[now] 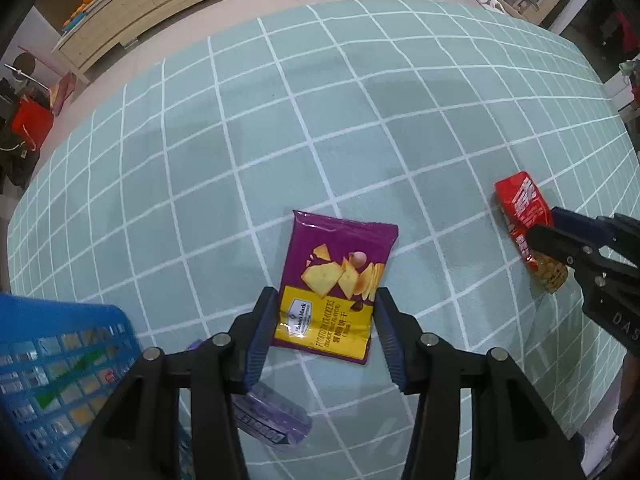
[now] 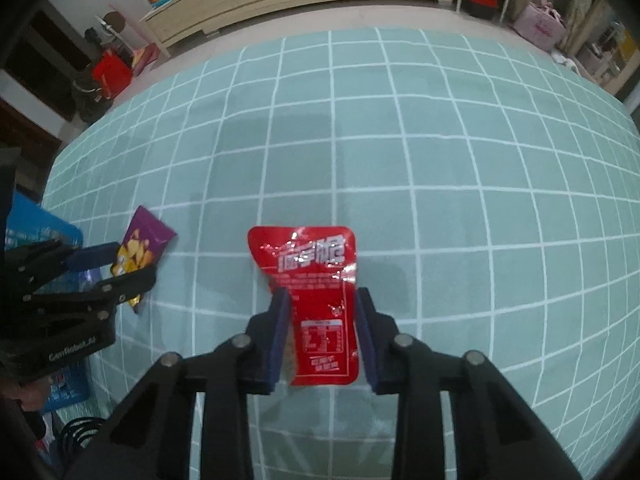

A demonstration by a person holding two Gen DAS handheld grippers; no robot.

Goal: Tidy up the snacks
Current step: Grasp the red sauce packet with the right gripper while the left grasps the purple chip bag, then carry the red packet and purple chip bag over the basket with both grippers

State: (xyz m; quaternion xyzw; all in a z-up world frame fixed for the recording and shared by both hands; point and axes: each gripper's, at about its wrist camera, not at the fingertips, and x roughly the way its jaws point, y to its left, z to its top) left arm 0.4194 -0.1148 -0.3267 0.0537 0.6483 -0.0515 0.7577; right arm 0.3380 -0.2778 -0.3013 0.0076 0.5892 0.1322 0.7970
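Left gripper [image 1: 325, 300] points straight down, blue-padded fingers [image 1: 262, 332] pressed against both side edges of the purple cracker packet [image 1: 338, 280]. Right gripper [image 2: 322, 300] tilts steeply downward, pads [image 2: 280, 332] clamped on the flanks of the red snack packet [image 2: 316, 276]. The two grippers work side by side, apart.

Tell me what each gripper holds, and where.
Left gripper pinches the purple bag across its lower, yellow half; right gripper pinches the red bag across its lower half.
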